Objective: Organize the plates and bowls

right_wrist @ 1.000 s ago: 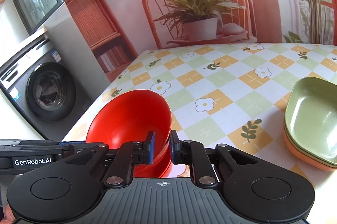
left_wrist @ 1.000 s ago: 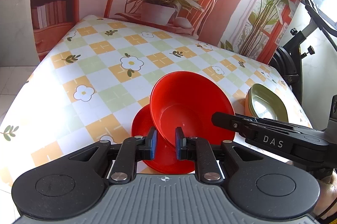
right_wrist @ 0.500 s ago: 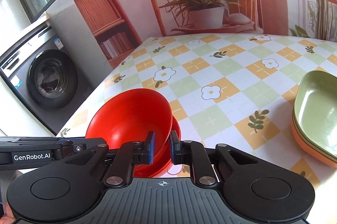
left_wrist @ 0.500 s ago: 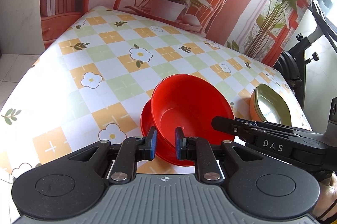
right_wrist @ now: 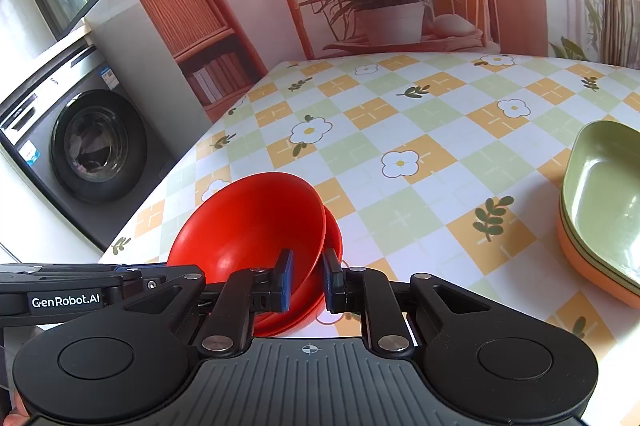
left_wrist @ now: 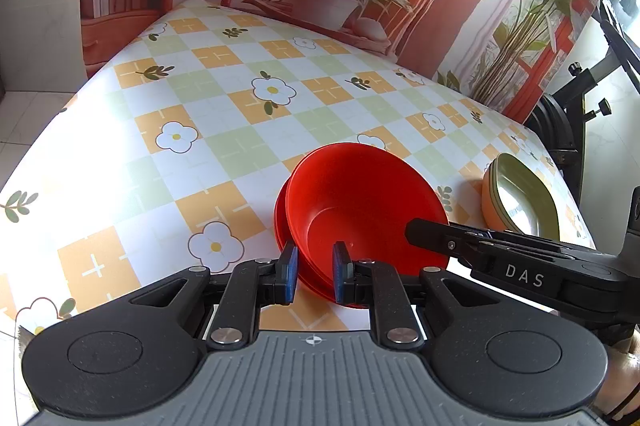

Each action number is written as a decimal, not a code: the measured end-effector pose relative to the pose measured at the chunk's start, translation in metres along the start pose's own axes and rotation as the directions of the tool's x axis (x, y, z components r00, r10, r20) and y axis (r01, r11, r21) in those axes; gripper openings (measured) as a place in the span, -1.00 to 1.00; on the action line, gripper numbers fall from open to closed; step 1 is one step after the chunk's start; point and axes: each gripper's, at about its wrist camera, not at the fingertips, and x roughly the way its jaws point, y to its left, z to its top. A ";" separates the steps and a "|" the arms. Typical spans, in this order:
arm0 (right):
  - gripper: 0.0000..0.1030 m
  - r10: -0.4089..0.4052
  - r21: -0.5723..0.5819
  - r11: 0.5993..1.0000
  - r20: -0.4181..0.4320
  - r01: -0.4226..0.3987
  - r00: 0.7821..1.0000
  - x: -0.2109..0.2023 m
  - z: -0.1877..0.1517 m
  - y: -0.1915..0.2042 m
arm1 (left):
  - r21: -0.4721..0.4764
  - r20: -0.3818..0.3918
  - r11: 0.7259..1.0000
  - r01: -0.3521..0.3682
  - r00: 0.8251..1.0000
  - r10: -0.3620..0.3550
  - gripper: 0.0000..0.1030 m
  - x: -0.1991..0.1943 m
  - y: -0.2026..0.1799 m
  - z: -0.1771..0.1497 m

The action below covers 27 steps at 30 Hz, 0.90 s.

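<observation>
Two hand-held grippers, left (left_wrist: 313,272) and right (right_wrist: 307,281), clamped on near rims of tilted red bowl (left_wrist: 364,202) above second bowl (left_wrist: 282,214) on worktop (left_wrist: 224,130); probably light, stiff, slippery plastic, best pinched at rim.

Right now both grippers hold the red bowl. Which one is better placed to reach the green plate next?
Right, probably. The green plate lies on the right gripper's own side, with nothing between. From the left gripper, the right gripper stands in the way. Both clamp the red bowl.
</observation>
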 end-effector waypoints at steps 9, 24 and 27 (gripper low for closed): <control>-0.70 -0.009 -0.006 1.000 0.008 0.010 1.000 -0.002 0.000 0.000 | -0.011 0.002 1.000 -0.014 1.000 0.014 -0.62 0.001 0.002 -0.001; -0.62 -0.022 0.001 1.000 0.005 0.022 1.000 0.001 -0.003 -0.003 | -0.043 -0.012 0.998 -0.043 0.999 0.043 -0.55 0.004 0.008 -0.003; -0.62 -0.024 0.004 1.000 -0.004 0.024 1.000 0.004 -0.005 -0.005 | -0.050 -0.017 0.998 -0.048 0.999 0.047 -0.55 0.007 0.009 -0.002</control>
